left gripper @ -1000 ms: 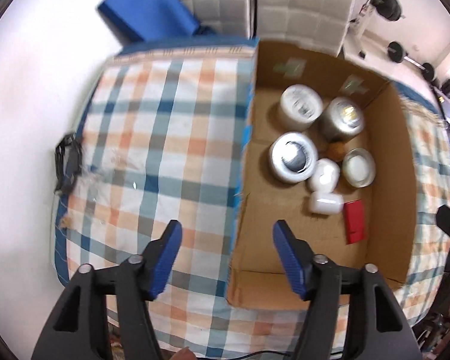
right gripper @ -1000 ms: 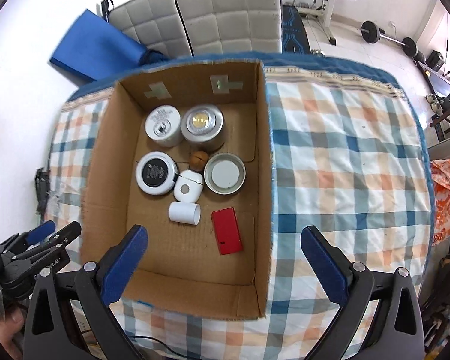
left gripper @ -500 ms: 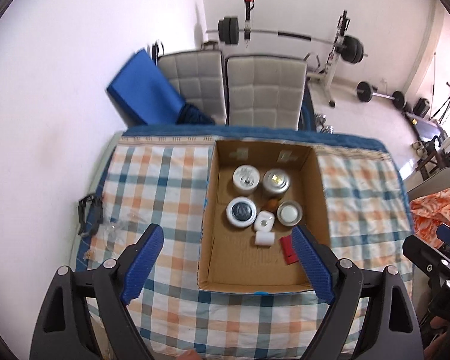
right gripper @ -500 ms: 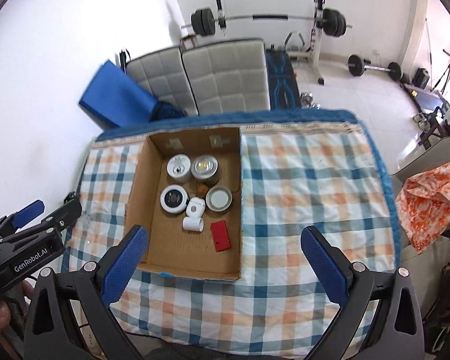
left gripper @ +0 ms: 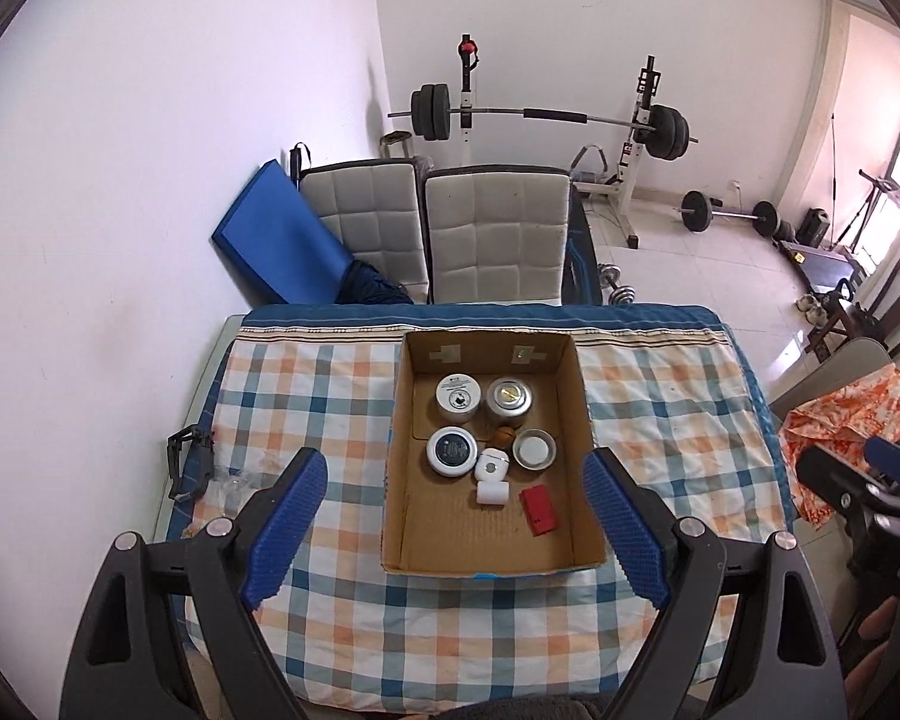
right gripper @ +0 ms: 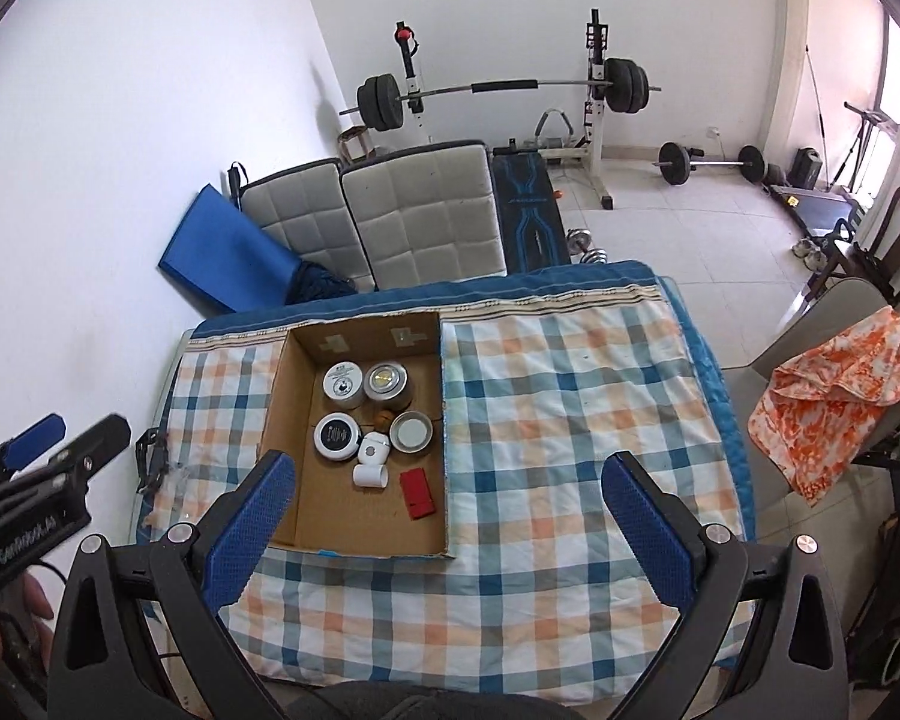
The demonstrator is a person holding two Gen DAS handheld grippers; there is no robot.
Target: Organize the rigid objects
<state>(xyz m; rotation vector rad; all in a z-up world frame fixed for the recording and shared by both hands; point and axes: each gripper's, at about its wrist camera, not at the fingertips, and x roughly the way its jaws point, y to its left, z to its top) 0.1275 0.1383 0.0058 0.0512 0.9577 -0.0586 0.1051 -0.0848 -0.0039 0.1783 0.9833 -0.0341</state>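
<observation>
An open cardboard box [left gripper: 582, 402] [right gripper: 282, 420] lies on a checked tablecloth [left gripper: 318, 396] [right gripper: 570, 396]. Inside stand several round tins [left gripper: 457, 397] [right gripper: 342, 384], a small brown ball [left gripper: 503, 435], two small white containers [left gripper: 491, 492] [right gripper: 371, 475] and a red flat case [left gripper: 539, 510] [right gripper: 417, 493]. My left gripper [left gripper: 456, 516] hangs high above the table, open and empty, its blue pads framing the box. My right gripper [right gripper: 453, 510] is also open and empty, high above the cloth. Each gripper shows at the edge of the other's view.
A black clip-like object [left gripper: 189, 459] and clear plastic [left gripper: 234, 483] lie at the table's left edge. Behind the table stand two grey padded chairs [left gripper: 492, 240], a blue mat [left gripper: 282, 252] and a barbell rack [left gripper: 546, 117]. An orange cloth [right gripper: 834, 402] drapes a chair at right.
Both grippers have risen well away from the box, so the whole table and room now show. The left gripper's jaws opened wider. The objects in the box have not moved.
</observation>
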